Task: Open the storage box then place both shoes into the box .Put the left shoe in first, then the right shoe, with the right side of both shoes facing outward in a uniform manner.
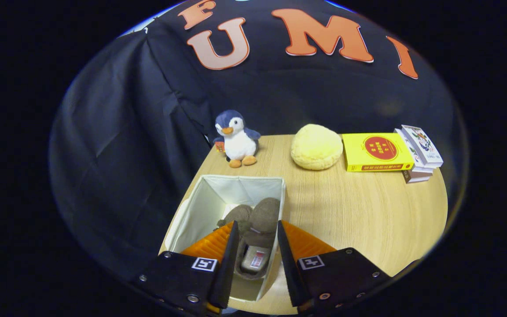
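Note:
The white fabric storage box (pixel 218 187) stands open on the wooden table, just ahead of and under my fingers. Two brown fuzzy shoes lie inside it side by side. One shoe (pixel 260 229) lies between my fingers with its opening and insole label facing up. The other shoe (pixel 238 214) sits to its left, mostly behind my left finger. My gripper (pixel 256 229) hangs over the box with its orange and black fingers (pixel 227 255) spread apart on either side of the nearer shoe, not pressing on it.
A plush penguin (pixel 237 138) stands at the table's back left. Beyond the box to the right lie a round yellow cushion (pixel 316 146), a yellow book (pixel 376 152) and a small stack of books (pixel 420 152). Bare tabletop (pixel 368 211) lies right of the box.

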`<state>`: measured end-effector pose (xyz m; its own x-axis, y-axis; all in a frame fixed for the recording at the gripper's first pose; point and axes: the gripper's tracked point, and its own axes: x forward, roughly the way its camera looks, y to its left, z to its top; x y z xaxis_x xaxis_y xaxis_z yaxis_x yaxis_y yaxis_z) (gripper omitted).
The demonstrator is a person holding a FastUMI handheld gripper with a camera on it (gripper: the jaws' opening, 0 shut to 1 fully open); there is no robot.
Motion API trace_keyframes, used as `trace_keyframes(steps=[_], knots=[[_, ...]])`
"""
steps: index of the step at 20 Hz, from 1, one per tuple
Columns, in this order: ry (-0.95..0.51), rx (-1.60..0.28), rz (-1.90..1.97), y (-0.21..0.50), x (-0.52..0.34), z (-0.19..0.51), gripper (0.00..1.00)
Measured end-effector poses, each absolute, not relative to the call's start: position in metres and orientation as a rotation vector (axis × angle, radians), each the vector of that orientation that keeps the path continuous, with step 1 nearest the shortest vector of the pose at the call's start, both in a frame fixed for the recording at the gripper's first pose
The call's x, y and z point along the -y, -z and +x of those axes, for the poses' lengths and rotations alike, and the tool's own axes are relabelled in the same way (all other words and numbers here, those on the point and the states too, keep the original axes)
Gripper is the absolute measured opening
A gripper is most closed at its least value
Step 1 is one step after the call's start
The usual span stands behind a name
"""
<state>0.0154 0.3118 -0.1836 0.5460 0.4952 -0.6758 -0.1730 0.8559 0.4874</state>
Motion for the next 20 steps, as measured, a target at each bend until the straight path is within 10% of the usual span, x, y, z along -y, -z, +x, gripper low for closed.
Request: trace_keyframes(steps=[8, 20], knots=[[-0.403, -0.687, 0.389, 0.103, -0.221, 0.027, 0.78], [-0.146, -0.282, 0.262, 0.032, -0.026, 0.036, 0.89]])
